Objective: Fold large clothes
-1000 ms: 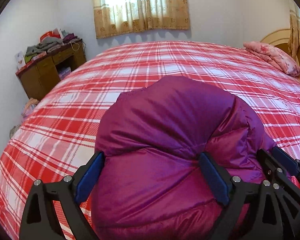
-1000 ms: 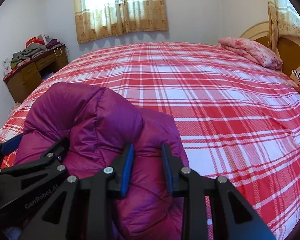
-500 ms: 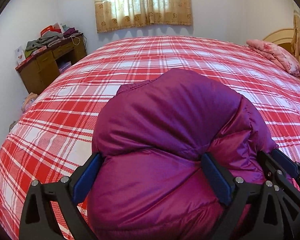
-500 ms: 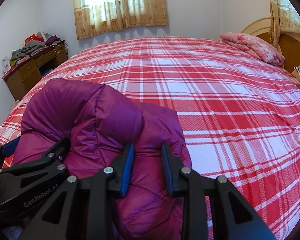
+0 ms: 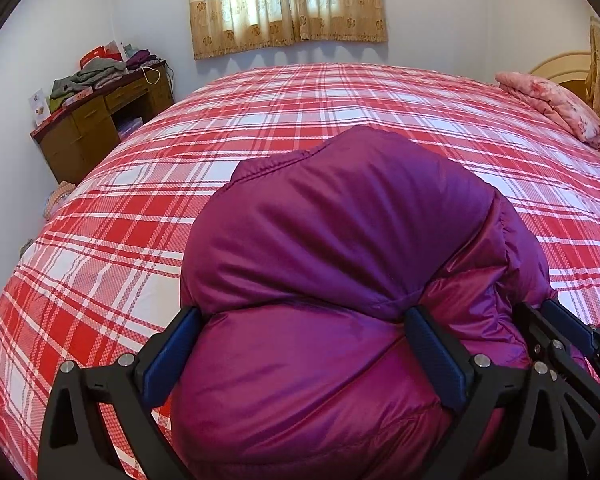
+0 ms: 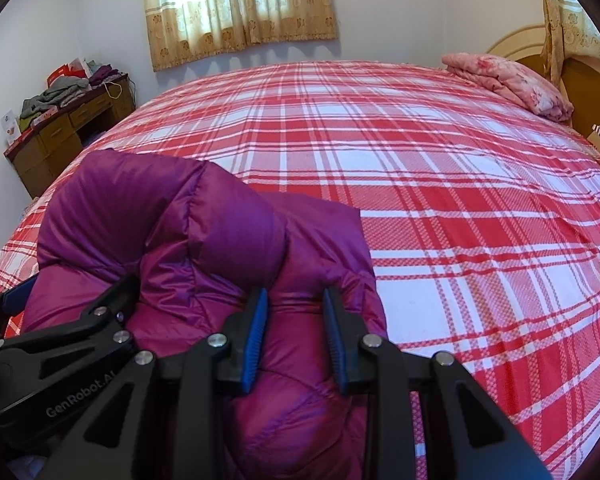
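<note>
Right gripper (image 6: 294, 336) has its blue pads pinching a narrow ridge of the purple puffer jacket (image 6: 204, 248), low in the middle of the right wrist view. Left gripper (image 5: 304, 354) is spread way wider, pads pressing in on both sides of a fat padded roll at the bottom of its own frame, so both are clamped on the same garment, side by side.

The jacket sits bunched into a thick bundle at the near edge of the bed (image 6: 440, 184), filling the lower left of the right view and the lower middle of the left one. It bulges up and forward past the fingertips.

My guess is the bundle is being set down or pressed flat. Puffy stuff springs back, so I'd keep both grips firm, push the air out evenly and let go together, otherwise one side pops open. Lots of free plaid sheet ahead.
</note>
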Demonstrator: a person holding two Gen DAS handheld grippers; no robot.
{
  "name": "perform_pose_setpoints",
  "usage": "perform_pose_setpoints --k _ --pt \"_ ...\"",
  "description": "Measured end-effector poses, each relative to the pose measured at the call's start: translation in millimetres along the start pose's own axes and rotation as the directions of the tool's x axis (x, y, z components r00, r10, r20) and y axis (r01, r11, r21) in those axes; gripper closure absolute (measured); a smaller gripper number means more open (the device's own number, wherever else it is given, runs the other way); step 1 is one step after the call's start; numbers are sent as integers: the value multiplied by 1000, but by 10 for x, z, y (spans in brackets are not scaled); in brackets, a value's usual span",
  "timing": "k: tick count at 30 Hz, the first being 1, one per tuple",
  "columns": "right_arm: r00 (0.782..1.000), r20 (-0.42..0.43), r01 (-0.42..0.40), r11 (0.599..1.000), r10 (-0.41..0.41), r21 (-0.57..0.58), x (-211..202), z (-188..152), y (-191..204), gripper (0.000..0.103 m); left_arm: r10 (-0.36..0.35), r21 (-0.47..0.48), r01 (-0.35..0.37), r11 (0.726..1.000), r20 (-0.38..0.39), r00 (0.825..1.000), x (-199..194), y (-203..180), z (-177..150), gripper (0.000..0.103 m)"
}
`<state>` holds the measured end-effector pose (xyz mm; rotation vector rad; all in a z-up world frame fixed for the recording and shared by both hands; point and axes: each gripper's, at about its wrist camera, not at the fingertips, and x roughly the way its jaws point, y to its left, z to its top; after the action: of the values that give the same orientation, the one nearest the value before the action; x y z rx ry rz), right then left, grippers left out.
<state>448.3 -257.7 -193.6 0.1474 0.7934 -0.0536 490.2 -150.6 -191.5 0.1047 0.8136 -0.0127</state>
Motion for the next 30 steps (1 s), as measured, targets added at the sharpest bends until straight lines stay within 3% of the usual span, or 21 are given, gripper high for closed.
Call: perform_pose_setpoints --k 30 --pt "999 -39 5 1000 -6 -6 89 -1 42 71 3 -6 -3 1000 -54 999 109 9 -4 1"
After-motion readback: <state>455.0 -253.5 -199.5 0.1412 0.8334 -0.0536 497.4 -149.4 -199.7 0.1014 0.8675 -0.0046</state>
